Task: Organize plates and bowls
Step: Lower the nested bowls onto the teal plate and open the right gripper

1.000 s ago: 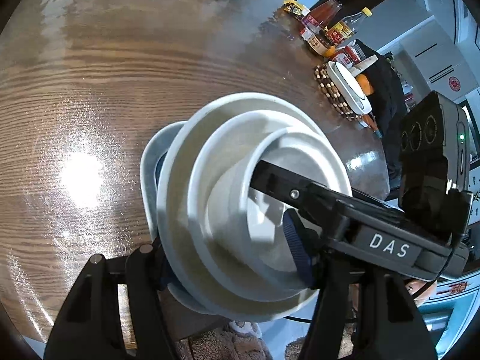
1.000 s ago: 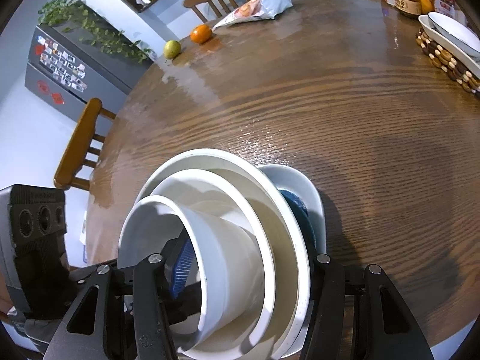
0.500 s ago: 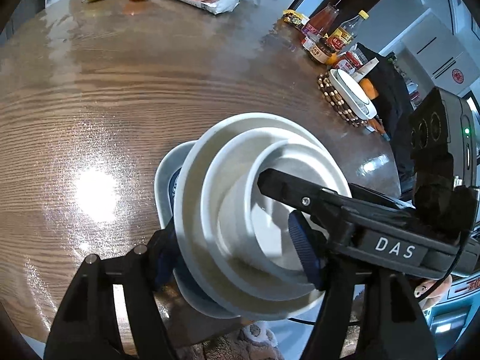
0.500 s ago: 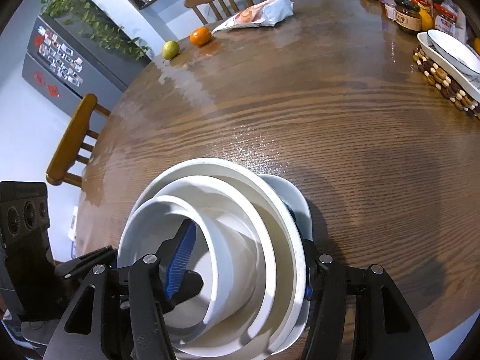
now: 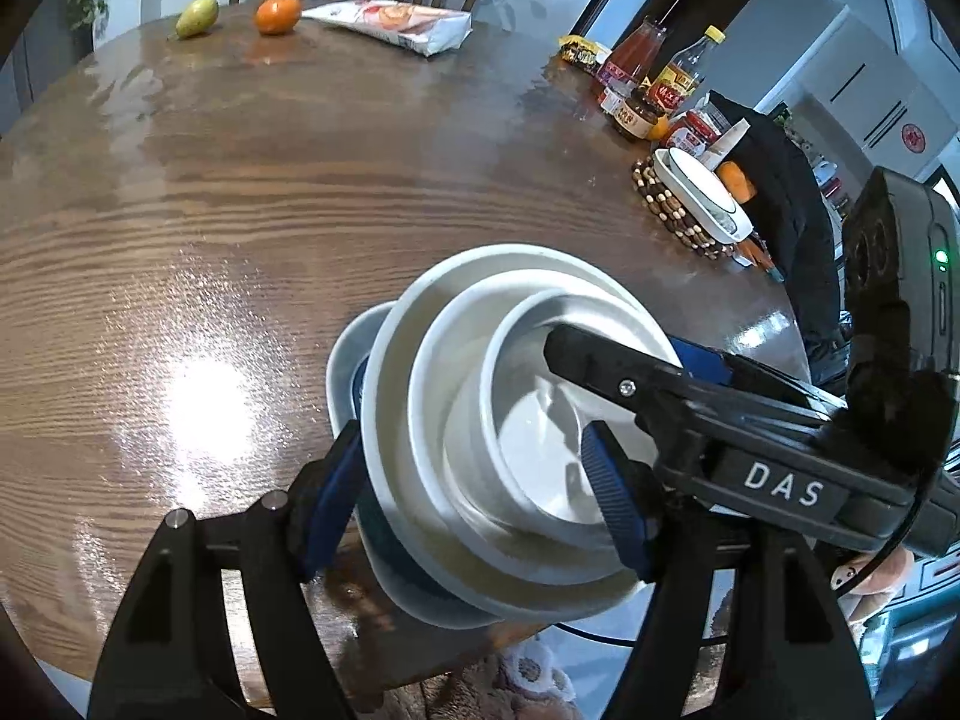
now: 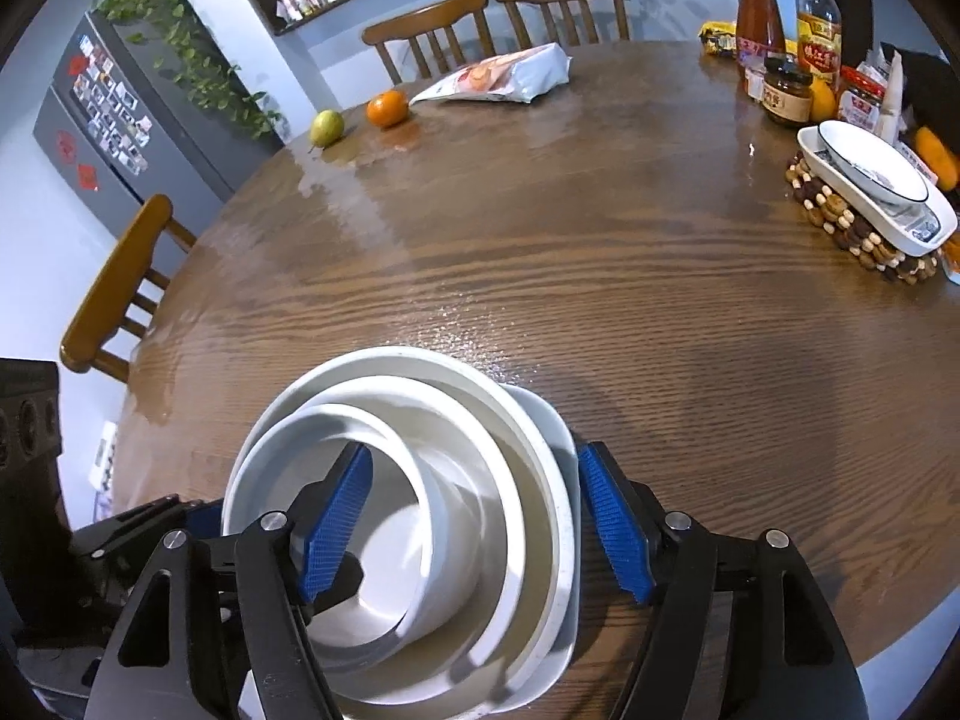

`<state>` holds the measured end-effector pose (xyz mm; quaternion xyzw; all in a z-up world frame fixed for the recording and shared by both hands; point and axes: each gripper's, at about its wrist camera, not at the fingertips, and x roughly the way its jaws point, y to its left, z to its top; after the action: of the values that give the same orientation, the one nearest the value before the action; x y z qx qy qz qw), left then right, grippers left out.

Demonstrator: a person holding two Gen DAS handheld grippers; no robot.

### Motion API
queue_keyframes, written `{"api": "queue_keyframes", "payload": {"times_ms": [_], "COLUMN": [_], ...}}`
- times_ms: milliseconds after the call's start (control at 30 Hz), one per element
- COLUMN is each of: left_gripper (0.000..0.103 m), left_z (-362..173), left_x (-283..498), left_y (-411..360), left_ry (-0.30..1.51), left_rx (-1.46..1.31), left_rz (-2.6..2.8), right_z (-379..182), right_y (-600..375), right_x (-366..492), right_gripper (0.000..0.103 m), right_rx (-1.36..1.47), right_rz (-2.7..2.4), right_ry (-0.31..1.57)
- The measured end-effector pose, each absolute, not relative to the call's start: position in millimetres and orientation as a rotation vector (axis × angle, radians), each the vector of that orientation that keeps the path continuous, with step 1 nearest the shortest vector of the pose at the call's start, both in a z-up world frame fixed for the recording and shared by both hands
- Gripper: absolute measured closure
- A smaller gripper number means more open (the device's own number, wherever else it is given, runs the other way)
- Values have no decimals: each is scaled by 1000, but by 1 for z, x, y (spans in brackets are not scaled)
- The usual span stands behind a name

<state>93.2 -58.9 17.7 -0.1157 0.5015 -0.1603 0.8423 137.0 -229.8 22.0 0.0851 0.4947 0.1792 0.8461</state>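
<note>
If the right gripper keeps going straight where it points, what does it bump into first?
Probably the stack of white bowls: the right gripper, jaws opening, already straddles its rim, with the wooden table beyond.

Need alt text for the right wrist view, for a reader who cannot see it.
A nested stack of white bowls and plates sits near the edge of a round wooden table, between the opening blue-padded jaws of the right gripper; neither pad presses on it. Across the table lie an orange, a pear and bottles.
</note>
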Motion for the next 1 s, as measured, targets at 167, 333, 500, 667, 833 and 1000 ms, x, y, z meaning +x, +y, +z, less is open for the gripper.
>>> {"api": "queue_keyframes", "payload": {"times_ms": [167,333,500,667,833,1000], "left_gripper": [32,31,31,31,31,31], "left_z": [21,25,28,30,33,36], "left_x": [91,89,88,87,86,85], "left_y": [-59,-59,-60,-59,-59,-59], "left_ry": [1048,1035,1032,1029,1024,1017], "left_rx": [-240,-238,-238,-238,-235,-231], "left_rz": [-348,-358,-362,-369,-370,-376], "right_z": [22,26,28,30,33,35], "right_y": [-230,-230,-231,-230,-230,-230], "right_x": [137,134,134,133,133,133], "right_gripper": [31,31,31,31,30,30], "right_rx": [186,180,186,179,180,182], "right_rz": [380,377,378,373,373,380], "right_ry": [1040,1024,1014,1007,996,990]}}
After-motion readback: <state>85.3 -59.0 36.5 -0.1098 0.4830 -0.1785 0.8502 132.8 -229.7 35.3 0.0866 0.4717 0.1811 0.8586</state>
